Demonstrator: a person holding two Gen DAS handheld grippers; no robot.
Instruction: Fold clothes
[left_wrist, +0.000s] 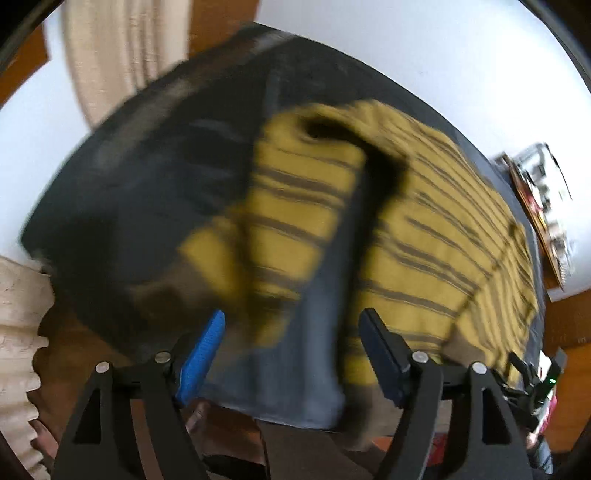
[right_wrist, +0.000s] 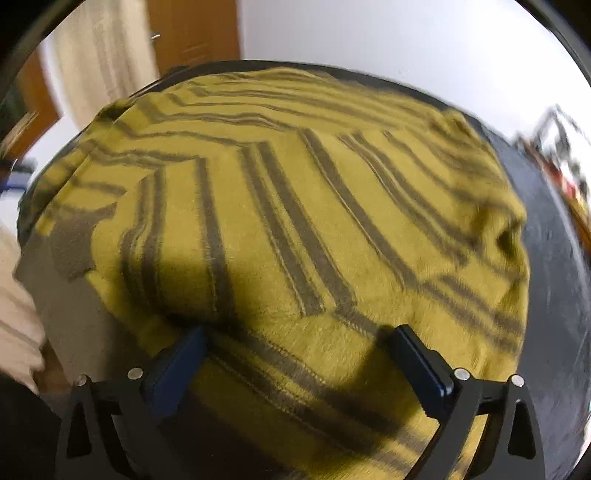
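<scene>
A mustard-yellow sweater with grey stripes (left_wrist: 424, 229) lies on a dark table (left_wrist: 140, 192). In the blurred left wrist view one sleeve (left_wrist: 284, 221) is spread apart from the body, and its cuff end lies between the tips of my left gripper (left_wrist: 291, 332). The blue pads (left_wrist: 201, 358) stand apart and do not press on the cuff. In the right wrist view the sweater (right_wrist: 295, 206) fills the frame, with a folded layer on top. My right gripper (right_wrist: 299, 334) stands wide open just over its near edge, one fingertip on each side of a stretch of cloth, gripping nothing.
The dark table (right_wrist: 554, 266) shows to the right of the sweater. Beige curtains (left_wrist: 107, 55) and a wooden door (left_wrist: 221, 14) stand behind it against a white wall. A cluttered shelf (left_wrist: 543, 206) is at the right. A black device with a green light (left_wrist: 535, 380) sits at the table's near right corner.
</scene>
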